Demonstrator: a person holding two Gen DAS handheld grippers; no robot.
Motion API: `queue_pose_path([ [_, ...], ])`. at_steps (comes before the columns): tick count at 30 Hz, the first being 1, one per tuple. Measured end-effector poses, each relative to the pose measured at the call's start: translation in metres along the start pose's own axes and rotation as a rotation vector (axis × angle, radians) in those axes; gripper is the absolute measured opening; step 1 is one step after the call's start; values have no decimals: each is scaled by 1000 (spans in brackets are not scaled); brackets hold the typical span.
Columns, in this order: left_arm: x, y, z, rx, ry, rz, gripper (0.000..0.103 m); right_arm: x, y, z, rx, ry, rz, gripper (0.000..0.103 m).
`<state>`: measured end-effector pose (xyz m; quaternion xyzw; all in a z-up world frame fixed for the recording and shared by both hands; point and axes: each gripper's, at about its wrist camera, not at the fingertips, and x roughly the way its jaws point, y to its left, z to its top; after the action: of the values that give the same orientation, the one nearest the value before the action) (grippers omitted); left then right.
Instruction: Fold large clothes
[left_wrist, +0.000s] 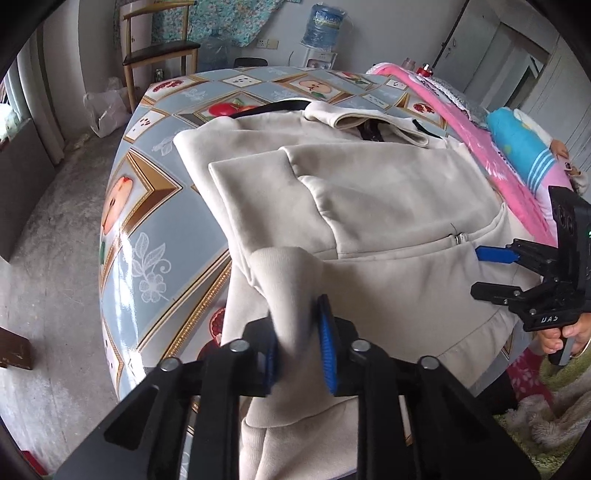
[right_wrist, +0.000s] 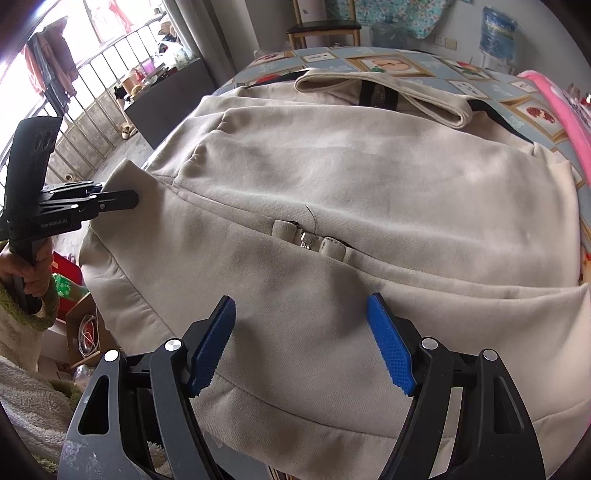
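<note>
- Cream jacket (right_wrist: 332, 177) is spread over the near part of a table covered with a fruit-patterned cloth (left_wrist: 147, 206); its collar (right_wrist: 380, 92) lies at the far end and its hem hangs over the near edge; a zip pull (right_wrist: 306, 242) is seen at mid-body, where the upper layer meets the lower one.
- A cuffed fold of the jacket's left edge is clamped between the blue pads of the left gripper (left_wrist: 299, 343) and lifted slightly off the table.
- The right gripper (right_wrist: 301, 343) is held over the lower front of the jacket with its jaws spread wide; nothing is pinched between them.
- Pink bedding (left_wrist: 517, 173) is piled along the right side of the table; a wooden chair (left_wrist: 159, 48) and a water dispenser (left_wrist: 321, 33) are seen at the far wall.
</note>
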<state>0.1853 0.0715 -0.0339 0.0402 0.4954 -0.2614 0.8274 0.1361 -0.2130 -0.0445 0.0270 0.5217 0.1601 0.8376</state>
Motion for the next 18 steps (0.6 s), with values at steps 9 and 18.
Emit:
queue_pose_path([
  [9,15,-26,-5,104,60,179,14,-56,-63,-28,200,-104,-28,69],
  [18,17,-38,-5,95,79,285,14,-96,-169,-18,373,-190,-143,54],
])
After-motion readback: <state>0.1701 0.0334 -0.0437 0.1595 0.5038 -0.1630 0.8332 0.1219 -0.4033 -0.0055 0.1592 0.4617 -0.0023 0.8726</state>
